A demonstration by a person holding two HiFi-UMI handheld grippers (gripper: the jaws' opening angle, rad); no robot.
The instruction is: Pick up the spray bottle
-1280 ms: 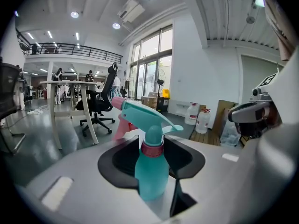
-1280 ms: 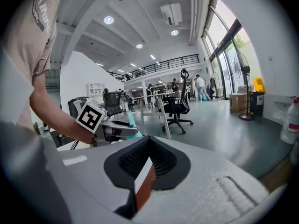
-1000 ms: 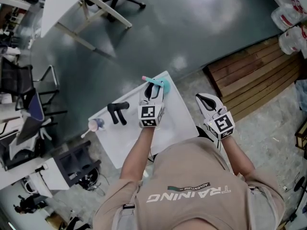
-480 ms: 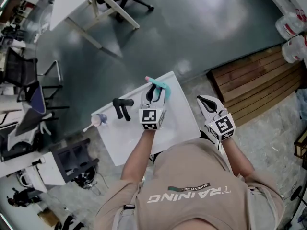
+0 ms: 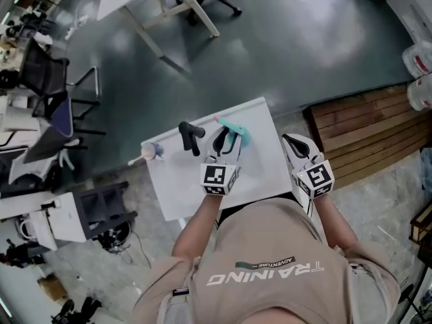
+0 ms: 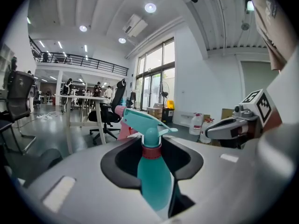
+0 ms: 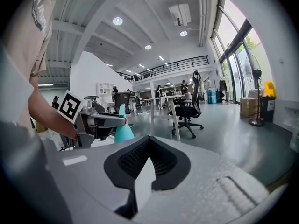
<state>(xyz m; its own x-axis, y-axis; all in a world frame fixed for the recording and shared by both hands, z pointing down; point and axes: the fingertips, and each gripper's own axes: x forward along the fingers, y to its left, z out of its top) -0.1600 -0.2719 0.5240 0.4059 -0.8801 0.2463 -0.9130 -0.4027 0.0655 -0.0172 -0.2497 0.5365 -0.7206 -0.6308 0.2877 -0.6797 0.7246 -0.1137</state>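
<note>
Above a white rectangular table on a grey hall floor, the left gripper had its jaws clamped on the teal plastic spray bottle just below its collar. A steady, upright lift seemed wisest, with the right gripper, jaws together and empty, held clear.

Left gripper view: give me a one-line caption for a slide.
Left gripper clamped on a teal spray bottle, open office hall behind.

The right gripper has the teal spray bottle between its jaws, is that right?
No. The left gripper has the teal spray bottle between its jaws, as the left gripper view shows; the right gripper holds nothing.
</note>
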